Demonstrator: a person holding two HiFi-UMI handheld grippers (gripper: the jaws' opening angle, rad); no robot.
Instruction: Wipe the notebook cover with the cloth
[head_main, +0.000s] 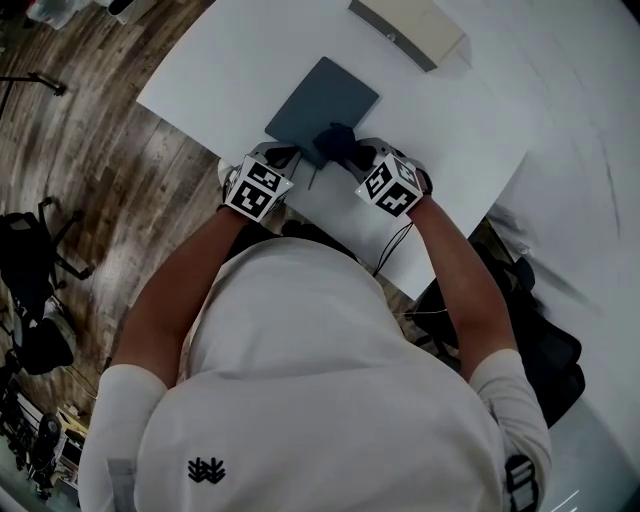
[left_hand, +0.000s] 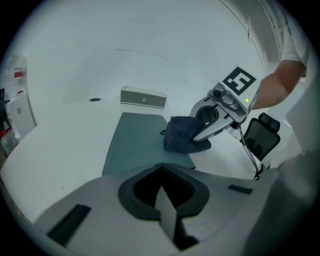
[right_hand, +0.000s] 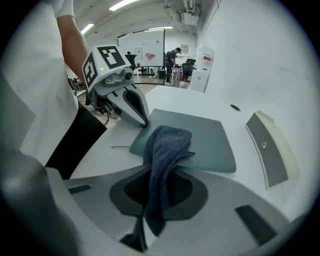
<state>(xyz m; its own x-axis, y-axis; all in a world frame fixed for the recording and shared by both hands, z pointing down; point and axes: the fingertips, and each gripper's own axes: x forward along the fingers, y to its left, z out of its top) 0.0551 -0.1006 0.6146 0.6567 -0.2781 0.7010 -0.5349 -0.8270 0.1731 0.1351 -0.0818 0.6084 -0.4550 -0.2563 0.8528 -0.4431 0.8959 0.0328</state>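
a dark teal notebook (head_main: 320, 105) lies flat and closed on the white counter (head_main: 450, 120), near its front edge. a dark blue cloth (right_hand: 165, 150) is bunched on the notebook's near right part. its tail runs back into the right claw (right_hand: 157, 195), which is clamped on it, likely so the wad can be pushed across the cover. the left claw (left_hand: 165, 195) has its jaws together with nothing seen between them. its tip rests at the notebook's near left corner, probably to pin the book while the cloth rubs. a pale oblong box (head_main: 410, 28) sits further back, well apart.

whether the left tip presses the cover or only touches its edge is unclear. the cloth hides the cover beneath it. a thin dark line just beside the near edge is too small to identify.
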